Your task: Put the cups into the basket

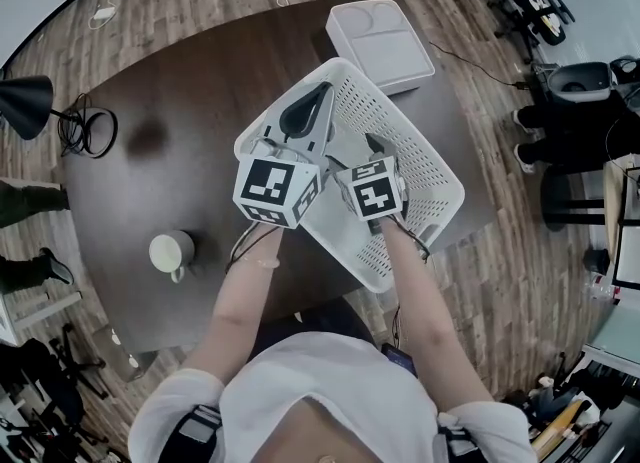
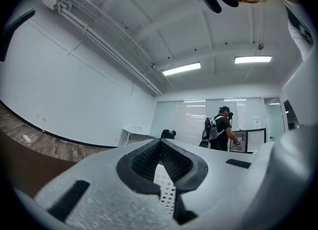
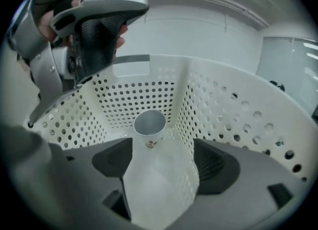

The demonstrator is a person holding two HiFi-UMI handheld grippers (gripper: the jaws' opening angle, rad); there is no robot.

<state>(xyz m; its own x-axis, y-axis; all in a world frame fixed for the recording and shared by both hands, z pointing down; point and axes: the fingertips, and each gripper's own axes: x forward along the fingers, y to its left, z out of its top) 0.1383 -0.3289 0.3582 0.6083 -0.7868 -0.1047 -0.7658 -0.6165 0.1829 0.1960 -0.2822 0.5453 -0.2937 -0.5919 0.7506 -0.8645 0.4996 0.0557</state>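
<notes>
Left gripper [image 2: 159,144] jaws clench the basket [image 3: 223,110] rim, right gripper [image 3: 161,162] jaws hang released above the light, crushable paper cup [image 3: 149,127]: pinch its rim gently

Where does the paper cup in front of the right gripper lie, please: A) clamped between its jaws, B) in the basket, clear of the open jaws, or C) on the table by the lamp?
B: the right gripper view shows the cup resting inside the basket, its mouth toward the camera, beyond the right gripper, whose jaws stand apart with nothing pressed between them.
</notes>
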